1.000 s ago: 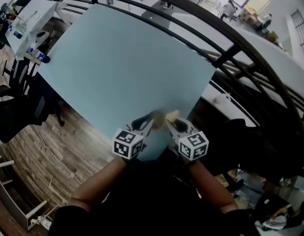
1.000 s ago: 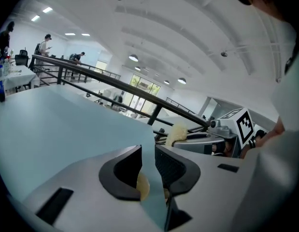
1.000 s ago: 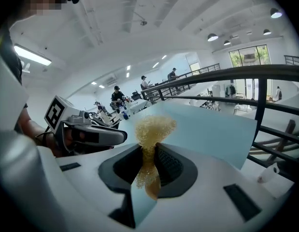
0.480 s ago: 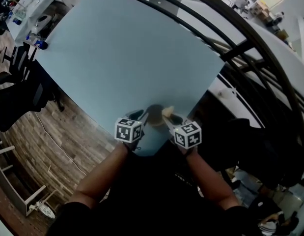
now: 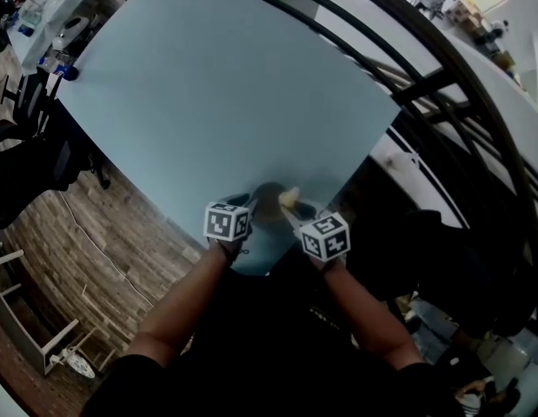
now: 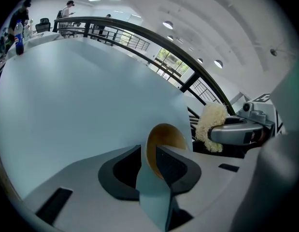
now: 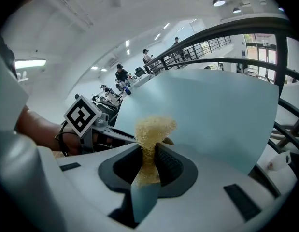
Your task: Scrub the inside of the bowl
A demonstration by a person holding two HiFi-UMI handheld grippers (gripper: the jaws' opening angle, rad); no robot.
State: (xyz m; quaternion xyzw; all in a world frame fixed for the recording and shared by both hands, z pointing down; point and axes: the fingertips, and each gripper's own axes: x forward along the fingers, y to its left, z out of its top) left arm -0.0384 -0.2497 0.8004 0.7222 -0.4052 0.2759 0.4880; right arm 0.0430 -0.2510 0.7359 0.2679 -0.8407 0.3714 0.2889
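Observation:
A small bowl [image 6: 164,140] with a brown inside is tipped on its side, and my left gripper [image 6: 152,159] is shut on its rim. In the head view the bowl [image 5: 267,198] hangs over the near corner of the light blue table [image 5: 234,85], between the two marker cubes. A pale, fluffy scrubber [image 7: 152,129] is pinched in my right gripper [image 7: 148,159], which is shut on it. The scrubber [image 6: 210,124] sits just right of the bowl's mouth. I cannot tell whether it touches the bowl. The left gripper [image 5: 249,207] and right gripper [image 5: 296,208] stand close together.
A black curved railing [image 5: 442,85] runs along the table's far and right sides. Wooden floor [image 5: 69,241] and dark chairs [image 5: 25,163] lie to the left. Another table with bottles [image 5: 43,24] stands at the far left. People [image 7: 121,72] stand in the distance.
Both grippers have drawn closer together. The scrubber has moved left toward the bowl's mouth. The head view has shifted slightly.

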